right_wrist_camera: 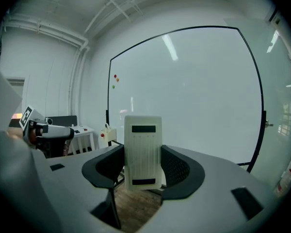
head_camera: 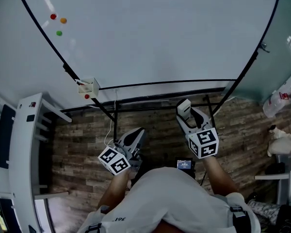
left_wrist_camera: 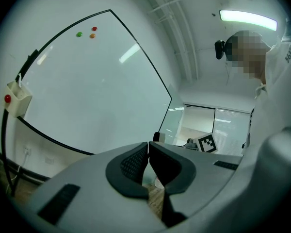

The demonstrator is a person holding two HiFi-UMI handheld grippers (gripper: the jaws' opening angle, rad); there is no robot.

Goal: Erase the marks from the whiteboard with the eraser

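Observation:
The whiteboard (head_camera: 155, 33) fills the upper head view, and I see no marks on its surface. It also shows in the left gripper view (left_wrist_camera: 97, 91) and the right gripper view (right_wrist_camera: 194, 91). My right gripper (head_camera: 184, 111) (right_wrist_camera: 143, 153) is shut on a white eraser (right_wrist_camera: 143, 135), held upright below the board's lower edge and apart from it. The eraser (head_camera: 184, 106) sticks out past the jaws. My left gripper (head_camera: 138, 133) (left_wrist_camera: 148, 147) hangs lower and to the left, shut with nothing between its pads.
Red, orange and green magnets (head_camera: 58, 24) sit on the board's upper left. A small white holder (head_camera: 88, 87) with a red dot hangs at the lower left corner. Black stand legs (head_camera: 115, 123) rise from the wood floor (head_camera: 82, 149). A white desk (head_camera: 24, 149) stands left, white bags (head_camera: 281, 98) right.

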